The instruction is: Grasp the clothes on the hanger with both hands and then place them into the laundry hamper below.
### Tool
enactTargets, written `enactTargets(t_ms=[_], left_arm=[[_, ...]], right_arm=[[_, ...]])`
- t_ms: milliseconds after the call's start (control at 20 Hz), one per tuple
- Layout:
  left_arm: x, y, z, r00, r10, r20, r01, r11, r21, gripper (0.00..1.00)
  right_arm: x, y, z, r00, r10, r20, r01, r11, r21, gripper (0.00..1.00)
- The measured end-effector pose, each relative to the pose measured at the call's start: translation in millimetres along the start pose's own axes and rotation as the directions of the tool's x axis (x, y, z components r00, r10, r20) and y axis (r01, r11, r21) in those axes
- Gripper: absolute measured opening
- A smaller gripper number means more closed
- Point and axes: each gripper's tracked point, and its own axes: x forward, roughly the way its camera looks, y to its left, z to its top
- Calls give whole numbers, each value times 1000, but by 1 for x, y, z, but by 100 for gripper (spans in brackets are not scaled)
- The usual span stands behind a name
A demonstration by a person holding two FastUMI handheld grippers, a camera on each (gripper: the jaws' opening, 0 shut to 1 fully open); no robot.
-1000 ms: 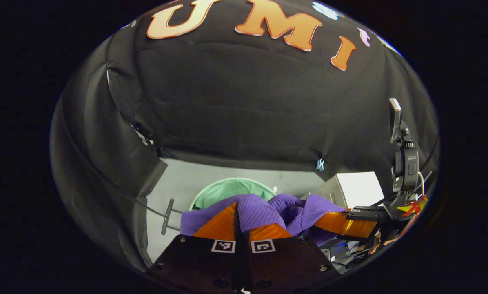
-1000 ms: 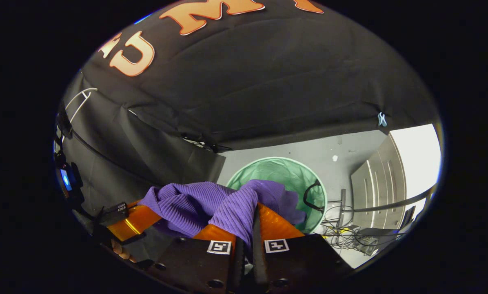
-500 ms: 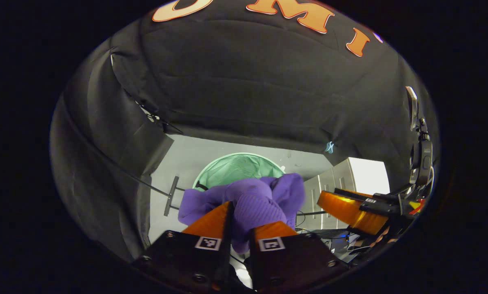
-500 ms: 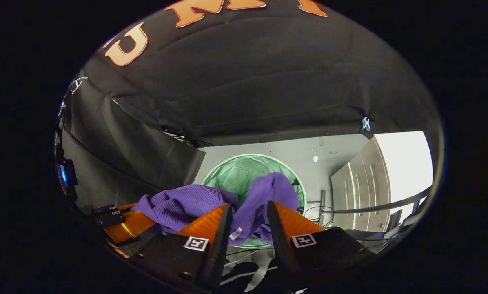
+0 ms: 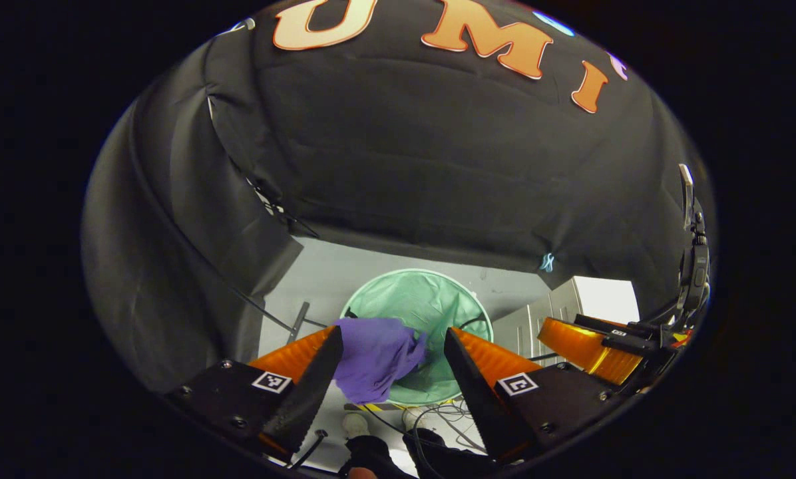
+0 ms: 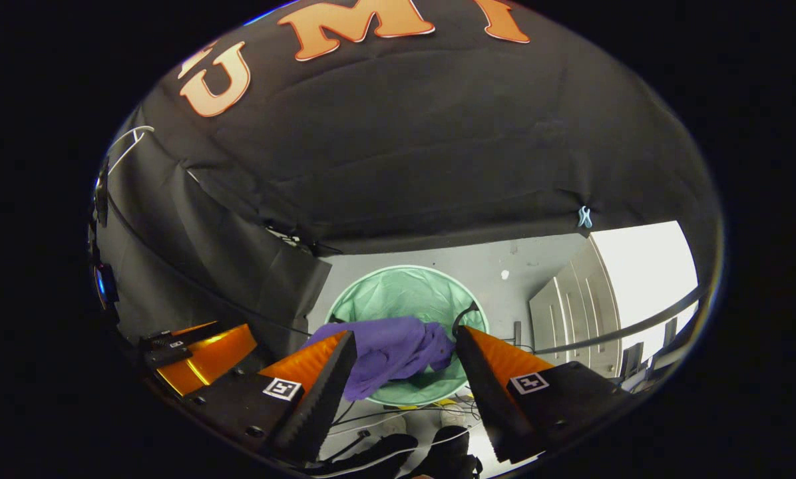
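Note:
A purple ribbed garment (image 5: pixel 377 356) lies free at the near rim of the round green laundry hamper (image 5: pixel 431 307) on the floor below, draped partly over its edge. My left gripper (image 5: pixel 391 346) is open above it, with a wide gap between the fingers. In the right gripper view the same garment (image 6: pixel 391 351) hangs over the hamper (image 6: pixel 398 296) rim, and my right gripper (image 6: pixel 404 349) is open too, holding nothing. The right gripper (image 5: pixel 588 342) also shows at the right of the left gripper view, and the left gripper (image 6: pixel 195 351) at the lower left of the right gripper view.
Black booth cloth stands behind and to the left of the hamper. A white cabinet (image 6: pixel 611 293) stands to the right on the grey floor. Cables (image 6: pixel 378 419) trail on the floor in front of the hamper. A white hanger hook (image 6: pixel 128 143) shows at upper left.
Both grippers went from shut on the purple garment to open. The garment dropped from between the fingers down onto the hamper rim.

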Motion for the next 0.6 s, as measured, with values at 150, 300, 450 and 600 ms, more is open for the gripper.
enactTargets(t_ms=[150,300,450,600], left_arm=[[-34,17,16,997,17,77,-18,1000,4,98],[-75,33,32,986,23,166,-20,1000,-19,98],[-118,53,51,965,35,260,-28,999,-31,98],[-154,76,60,934,66,351,-62,998,-22,97]], right_arm=[[-31,4,15,996,-12,85,13,1000,-5,98],[-67,12,27,985,-14,172,17,1000,-15,98],[-104,25,40,964,-5,267,9,1000,-14,98],[-143,36,53,938,-10,346,19,1000,-23,98]])
